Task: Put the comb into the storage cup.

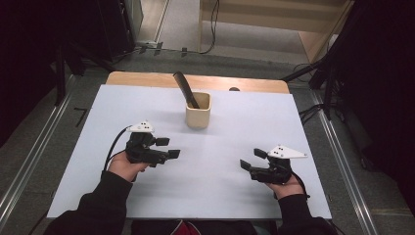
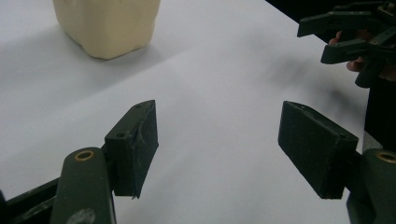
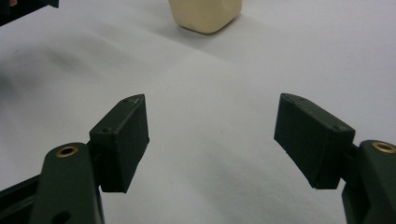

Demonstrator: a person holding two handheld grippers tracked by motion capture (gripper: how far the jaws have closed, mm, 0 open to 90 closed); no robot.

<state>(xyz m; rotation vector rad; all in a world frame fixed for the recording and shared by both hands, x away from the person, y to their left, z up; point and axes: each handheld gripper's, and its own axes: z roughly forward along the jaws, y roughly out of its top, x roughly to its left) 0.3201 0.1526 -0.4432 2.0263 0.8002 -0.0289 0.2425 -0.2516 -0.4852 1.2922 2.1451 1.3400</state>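
Left gripper (image 1: 166,148) and right gripper (image 1: 250,160), each hand-held low over the white table sheet (image 1: 98,147), jaws spread wide and empty; nothing between the pads in either gripper view. Left gripper (image 2: 217,149) aimed toward the centre of the sheet, right gripper (image 3: 212,140) likewise, the two well apart and pointing inward at each other. Cream square cup (image 1: 198,110) upright near the far middle of the sheet, well apart from both tools, roughly midway between them sideways. Dark comb-like object (image 1: 185,88) standing tilted inside the cup, upper end leaning out toward the far left; exact kind not clear from the high view. Cup base (image 2: 106,28) near the top edge of the left gripper view, and cup base (image 3: 205,16) near the top edge of the right gripper view. Judged stage: object seated in the cup, grippers free and clear of it; either placement complete, or a removal not yet begun. No contact with cup or object at present.
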